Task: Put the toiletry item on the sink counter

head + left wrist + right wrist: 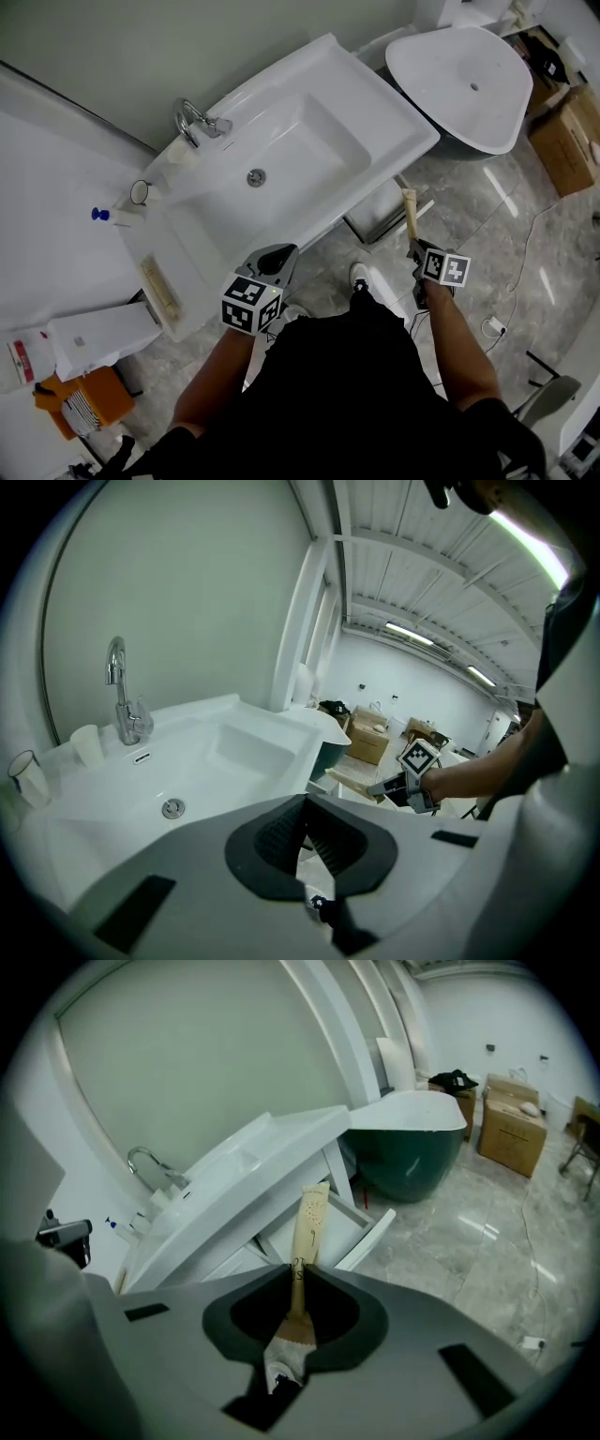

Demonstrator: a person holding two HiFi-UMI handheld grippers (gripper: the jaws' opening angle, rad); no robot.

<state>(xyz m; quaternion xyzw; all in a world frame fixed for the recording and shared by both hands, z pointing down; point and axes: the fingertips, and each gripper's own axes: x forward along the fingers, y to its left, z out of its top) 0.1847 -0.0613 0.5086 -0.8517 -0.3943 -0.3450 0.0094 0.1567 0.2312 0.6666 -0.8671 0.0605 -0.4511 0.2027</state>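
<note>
The toiletry item (410, 212) is a long, thin stick in a beige paper sleeve. My right gripper (413, 246) is shut on its lower end, below and to the right of the white sink counter (394, 112), over the floor. In the right gripper view the item (308, 1224) sticks up out of the right gripper (296, 1275) towards the counter's edge (246, 1174). My left gripper (279, 259) hangs at the counter's front edge, shut with nothing in it. In the left gripper view the left gripper (305, 806) faces the basin (202, 761) and the chrome tap (122, 700).
On the counter's left end are a glass cup (140, 192), a blue-capped item (100, 215) and a flat beige brush (160, 290). A drawer (380, 214) stands open under the sink. A white bathtub (469, 80), cardboard boxes (567, 141) and a floor cable (527, 246) lie to the right.
</note>
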